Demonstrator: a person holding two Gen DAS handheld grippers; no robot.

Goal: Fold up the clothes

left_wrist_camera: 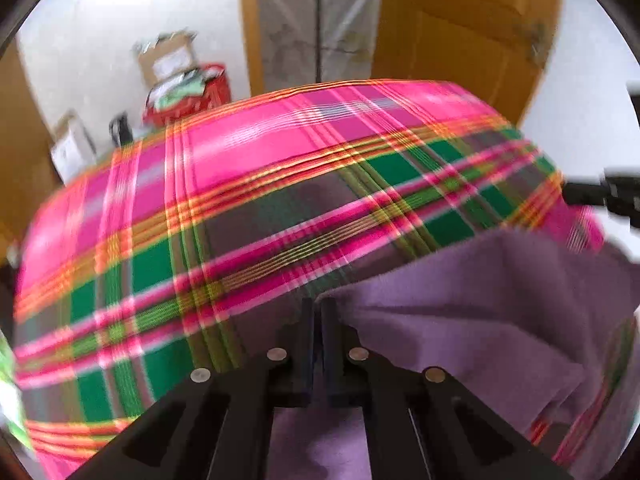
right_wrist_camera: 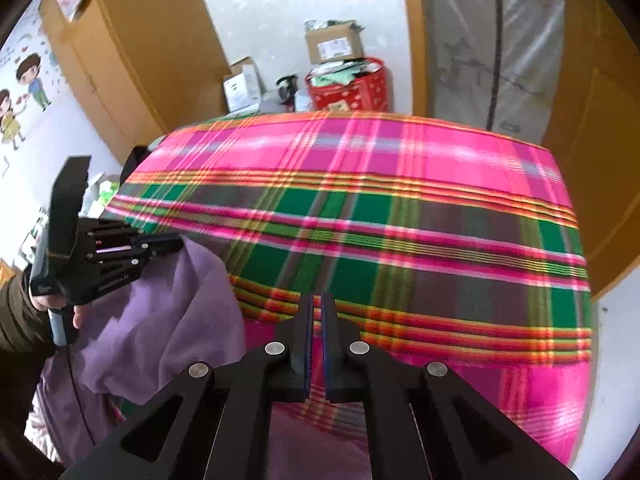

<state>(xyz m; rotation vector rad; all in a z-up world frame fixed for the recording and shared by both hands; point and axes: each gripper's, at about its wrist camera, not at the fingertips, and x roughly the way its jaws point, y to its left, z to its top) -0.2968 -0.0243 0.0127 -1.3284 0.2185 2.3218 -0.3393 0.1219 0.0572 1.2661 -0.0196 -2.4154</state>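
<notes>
left gripper (left_wrist_camera: 319, 308) clenched at purple garment (left_wrist_camera: 460, 320) edge, pinch itself unclear | right gripper (right_wrist_camera: 317, 308) clenched over plaid cloth (right_wrist_camera: 360, 220), apparently empty | garment lower left in right view, lower right in left view; likely lifting edge to fold

My piece to fold is a purple garment (right_wrist_camera: 160, 320) of soft, matte cloth, plain with no pattern I can make out. It lies rumpled in loose folds on the near part of a pink, green and orange plaid cloth (right_wrist_camera: 360, 208), toward my left. From my left tongs' view the purple garment (left_wrist_camera: 460, 320) spreads off to the right, its upper edge raised in a ridge over the plaid cloth (left_wrist_camera: 240, 208), a deep crease running across it. It is not yet folded flat.
</notes>
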